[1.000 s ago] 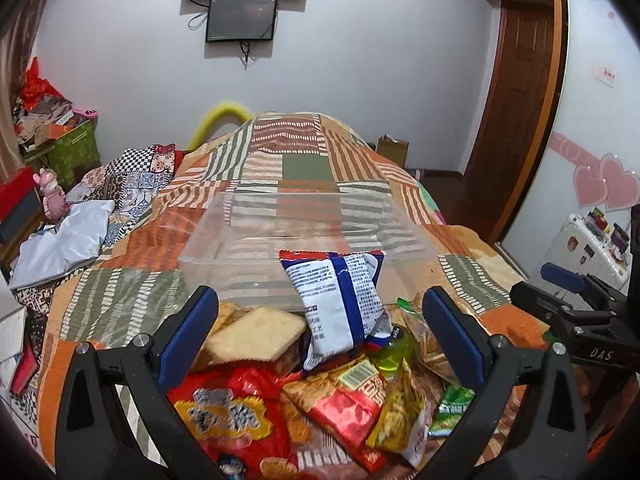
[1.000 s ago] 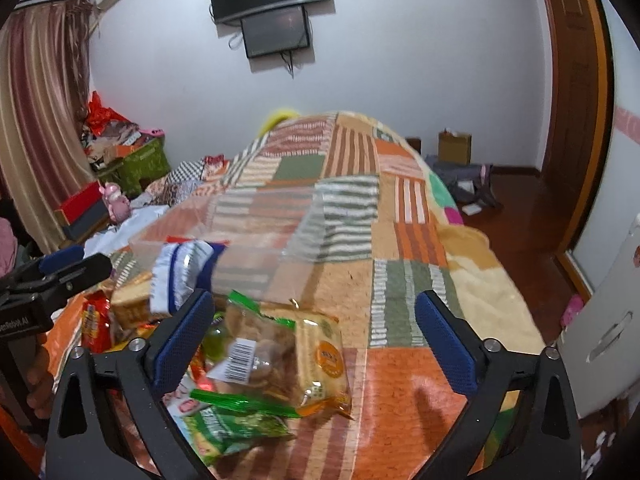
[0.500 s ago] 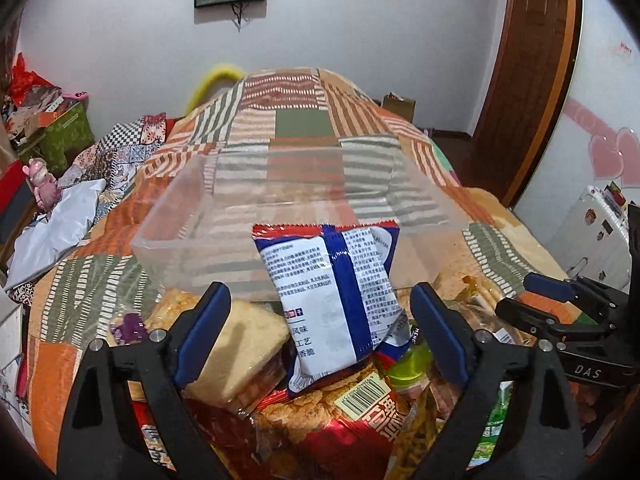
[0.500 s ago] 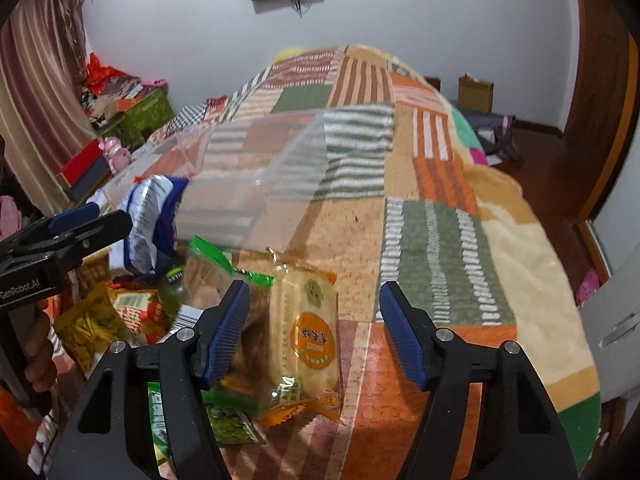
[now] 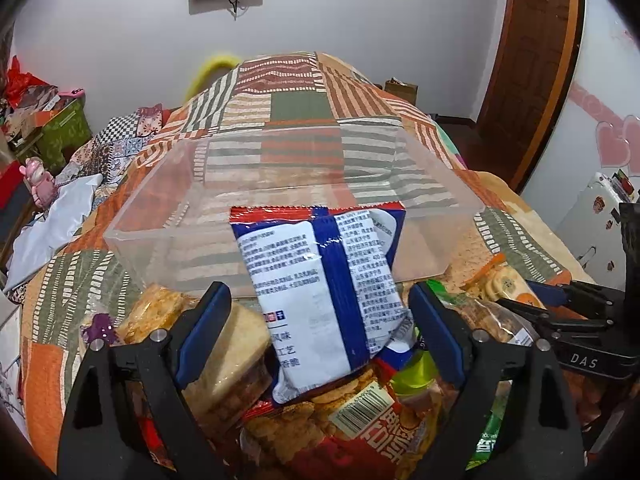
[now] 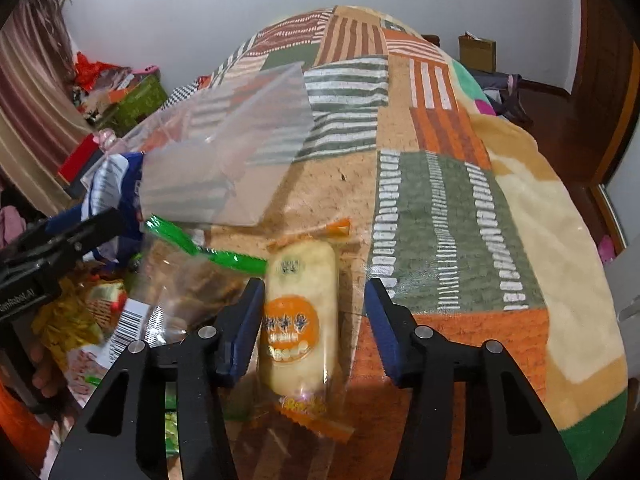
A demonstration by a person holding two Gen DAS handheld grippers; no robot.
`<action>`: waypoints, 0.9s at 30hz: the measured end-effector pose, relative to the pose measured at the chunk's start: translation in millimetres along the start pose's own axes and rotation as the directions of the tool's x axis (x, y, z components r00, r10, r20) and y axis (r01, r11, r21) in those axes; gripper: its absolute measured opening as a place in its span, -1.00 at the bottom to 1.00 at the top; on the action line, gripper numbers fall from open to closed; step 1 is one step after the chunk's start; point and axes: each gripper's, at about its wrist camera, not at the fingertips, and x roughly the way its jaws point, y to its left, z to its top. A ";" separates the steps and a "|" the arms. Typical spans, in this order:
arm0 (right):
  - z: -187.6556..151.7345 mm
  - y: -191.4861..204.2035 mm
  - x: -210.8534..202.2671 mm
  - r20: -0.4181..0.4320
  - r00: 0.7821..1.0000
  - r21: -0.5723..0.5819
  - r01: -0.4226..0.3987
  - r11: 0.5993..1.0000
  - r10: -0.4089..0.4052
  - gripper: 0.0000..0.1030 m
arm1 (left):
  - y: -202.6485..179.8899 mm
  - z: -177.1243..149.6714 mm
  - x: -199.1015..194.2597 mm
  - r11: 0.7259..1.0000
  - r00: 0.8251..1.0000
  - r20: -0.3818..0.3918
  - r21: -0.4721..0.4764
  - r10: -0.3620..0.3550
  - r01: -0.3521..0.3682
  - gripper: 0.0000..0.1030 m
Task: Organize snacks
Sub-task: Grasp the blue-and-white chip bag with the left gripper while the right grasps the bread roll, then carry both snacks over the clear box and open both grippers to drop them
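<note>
Left tongs (image 5: 320,328) narrowing around blue packet (image 5: 320,280), right tongs (image 6: 314,326) narrowing around cracker pack (image 6: 298,320), neither clamped

Even indoor light, fisheye-bent edges (dark corners), right view slightly motion-blurred.

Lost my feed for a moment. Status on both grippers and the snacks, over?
Left hand-held gripper closing around blue-white packet, not pinched. Right hand-held gripper closing around orange-label cracker pack, gap remains. Clear box empty; nothing blocking.
</note>
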 end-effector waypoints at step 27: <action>39.1 38.8 -58.7 0.221 0.973 -0.048 -0.053 0.997 0.062 -0.39 | 10.1 20.0 -57.2 0.998 0.989 0.138 -0.015 -0.053 0.055 0.09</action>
